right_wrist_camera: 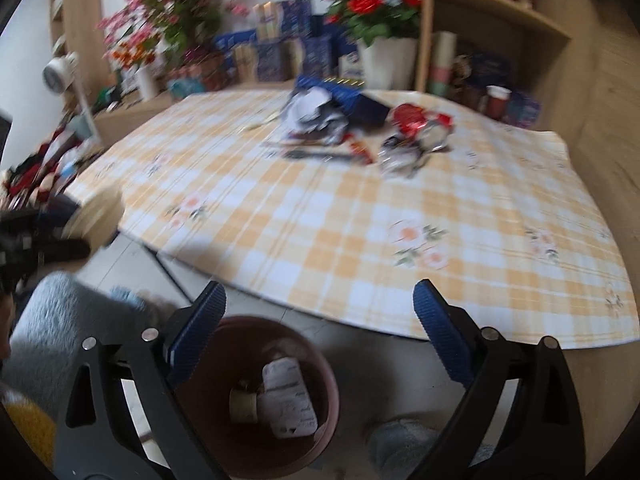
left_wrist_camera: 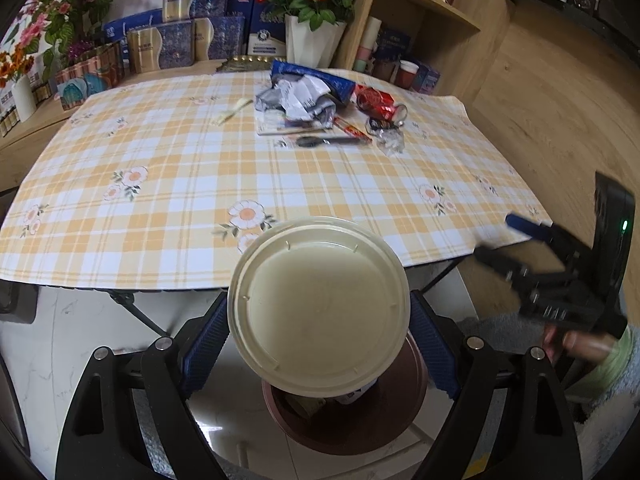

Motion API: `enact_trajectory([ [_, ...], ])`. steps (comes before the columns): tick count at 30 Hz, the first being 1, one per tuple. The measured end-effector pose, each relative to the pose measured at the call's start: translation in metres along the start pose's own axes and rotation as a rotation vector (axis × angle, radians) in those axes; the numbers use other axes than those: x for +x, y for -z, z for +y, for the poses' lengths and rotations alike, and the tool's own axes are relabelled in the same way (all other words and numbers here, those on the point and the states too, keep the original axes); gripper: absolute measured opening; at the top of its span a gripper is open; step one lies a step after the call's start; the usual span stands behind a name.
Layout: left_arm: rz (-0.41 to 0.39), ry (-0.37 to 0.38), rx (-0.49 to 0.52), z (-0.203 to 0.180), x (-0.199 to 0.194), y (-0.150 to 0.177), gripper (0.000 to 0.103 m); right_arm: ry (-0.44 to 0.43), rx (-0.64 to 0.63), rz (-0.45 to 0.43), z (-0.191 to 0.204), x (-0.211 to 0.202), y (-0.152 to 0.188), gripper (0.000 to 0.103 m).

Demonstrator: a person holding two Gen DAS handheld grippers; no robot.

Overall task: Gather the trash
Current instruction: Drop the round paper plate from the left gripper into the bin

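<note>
Below my left tool (left_wrist_camera: 320, 344), a cream round lid (left_wrist_camera: 319, 307) sits clamped between its blue pads, right above the brown bin (left_wrist_camera: 384, 420) on the floor. My right tool (right_wrist_camera: 320, 340) gapes wide with nothing between its fingers, over the same bin, where a white wrapper (right_wrist_camera: 289, 396) lies. More trash (left_wrist_camera: 298, 98) is piled at the far side of the checked surface (left_wrist_camera: 160, 184), beside a crushed red can (left_wrist_camera: 378, 102).

Left gripper (left_wrist_camera: 320, 340) clamped on cream round lid (left_wrist_camera: 319, 307), above brown bin (left_wrist_camera: 384, 420). Trash pile (left_wrist_camera: 316, 108) far across checked table (left_wrist_camera: 160, 200). Right gripper (left_wrist_camera: 500, 236) at right edge.
</note>
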State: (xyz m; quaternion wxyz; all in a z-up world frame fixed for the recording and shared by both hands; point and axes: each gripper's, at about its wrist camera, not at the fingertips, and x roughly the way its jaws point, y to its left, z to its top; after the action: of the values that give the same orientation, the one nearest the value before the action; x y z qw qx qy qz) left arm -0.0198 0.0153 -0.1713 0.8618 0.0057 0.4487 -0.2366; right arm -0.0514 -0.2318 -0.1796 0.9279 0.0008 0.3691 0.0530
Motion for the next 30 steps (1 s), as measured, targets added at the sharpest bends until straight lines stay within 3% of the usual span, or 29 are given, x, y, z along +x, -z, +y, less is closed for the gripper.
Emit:
enact_trajectory([
  [13, 0.094, 0.059, 0.052, -0.017, 0.023, 0.015, 0.085, 0.032, 0.051, -0.01, -0.014, 0.001, 0.0, 0.095],
  [17, 0.108, 0.087, 0.049, -0.017, 0.027, 0.015, 0.09, 0.017, 0.058, 0.011, -0.014, 0.004, 0.002, 0.095],
  [19, 0.092, 0.08, 0.032, -0.013, 0.026, 0.015, 0.094, 0.012, 0.056, 0.014, -0.013, 0.004, 0.004, 0.095],
  [27, -0.019, 0.025, -0.053, 0.008, 0.012, 0.008, 0.094, -0.005, 0.036, 0.015, -0.008, 0.006, 0.007, 0.095],
  [30, -0.066, -0.032, -0.079, 0.018, 0.006, 0.004, 0.094, 0.005, 0.005, 0.025, -0.005, 0.007, 0.007, 0.095],
])
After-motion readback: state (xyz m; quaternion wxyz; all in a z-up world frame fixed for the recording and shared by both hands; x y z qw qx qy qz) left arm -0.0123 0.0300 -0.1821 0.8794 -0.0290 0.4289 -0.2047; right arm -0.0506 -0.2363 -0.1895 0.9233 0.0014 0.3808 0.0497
